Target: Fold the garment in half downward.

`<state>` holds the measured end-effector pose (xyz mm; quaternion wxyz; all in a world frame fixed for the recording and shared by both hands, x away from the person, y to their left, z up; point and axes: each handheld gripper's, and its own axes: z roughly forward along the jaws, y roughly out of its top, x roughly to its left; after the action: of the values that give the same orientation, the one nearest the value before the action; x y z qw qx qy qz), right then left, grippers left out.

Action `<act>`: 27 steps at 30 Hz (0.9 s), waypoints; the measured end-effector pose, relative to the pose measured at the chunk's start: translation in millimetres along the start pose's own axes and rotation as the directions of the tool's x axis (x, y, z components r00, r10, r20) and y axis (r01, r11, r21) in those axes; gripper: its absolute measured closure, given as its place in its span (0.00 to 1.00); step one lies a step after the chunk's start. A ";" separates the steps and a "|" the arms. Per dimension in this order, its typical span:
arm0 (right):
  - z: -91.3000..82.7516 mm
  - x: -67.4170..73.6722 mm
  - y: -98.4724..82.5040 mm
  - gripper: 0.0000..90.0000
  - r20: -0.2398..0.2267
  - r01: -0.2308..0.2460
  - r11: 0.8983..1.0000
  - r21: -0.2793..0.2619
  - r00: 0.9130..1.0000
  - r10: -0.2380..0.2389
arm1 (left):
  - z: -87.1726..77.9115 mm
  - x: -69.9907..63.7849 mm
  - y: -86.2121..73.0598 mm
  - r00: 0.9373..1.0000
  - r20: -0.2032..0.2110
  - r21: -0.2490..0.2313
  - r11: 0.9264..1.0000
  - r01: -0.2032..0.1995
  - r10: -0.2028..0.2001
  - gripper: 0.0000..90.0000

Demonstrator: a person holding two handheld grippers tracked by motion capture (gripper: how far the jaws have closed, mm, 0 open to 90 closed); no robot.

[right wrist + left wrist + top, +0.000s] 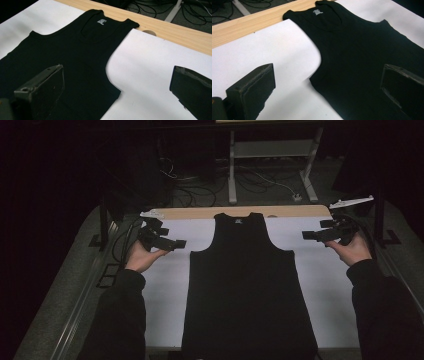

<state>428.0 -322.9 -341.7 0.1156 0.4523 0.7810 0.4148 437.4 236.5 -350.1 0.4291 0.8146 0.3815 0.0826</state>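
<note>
A black sleeveless top (247,285) lies flat on a white sheet (167,295), neck toward the far edge, hem at the near edge. A small white label (317,12) (101,21) shows inside its neck. My left gripper (177,243) hovers open to the left of the top's armhole, apart from the cloth; in the left gripper view its jaws stand wide, and the top (362,57) lies ahead of them. My right gripper (307,235) hovers open to the right of the other armhole, holding nothing, with the top (62,57) ahead of it.
The white sheet covers a wooden table whose bare far strip (200,213) shows beyond the neck. Behind the table stand a metal frame (272,150) and loose cables (200,190) on the floor. White sheet lies bare on both sides of the top.
</note>
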 end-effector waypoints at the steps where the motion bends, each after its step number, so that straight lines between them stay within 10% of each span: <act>1: 1.7 -0.9 -0.3 0.00 -0.001 -0.001 1.000 0.001 1.000 0.001 | 1.0 1.8 -0.4 1.000 0.001 -0.001 1.000 0.006 -0.006 0.00; 27: 36.4 -11.4 -11.5 0.00 -0.015 -0.041 0.999 0.006 0.999 0.041 | 40.3 14.4 -9.8 0.998 0.029 0.000 0.998 0.064 -0.064 0.00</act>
<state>447.6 -315.1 -375.5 0.0997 0.4654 0.7736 0.4183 460.6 224.2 -385.3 0.4371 0.8031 0.4009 0.0573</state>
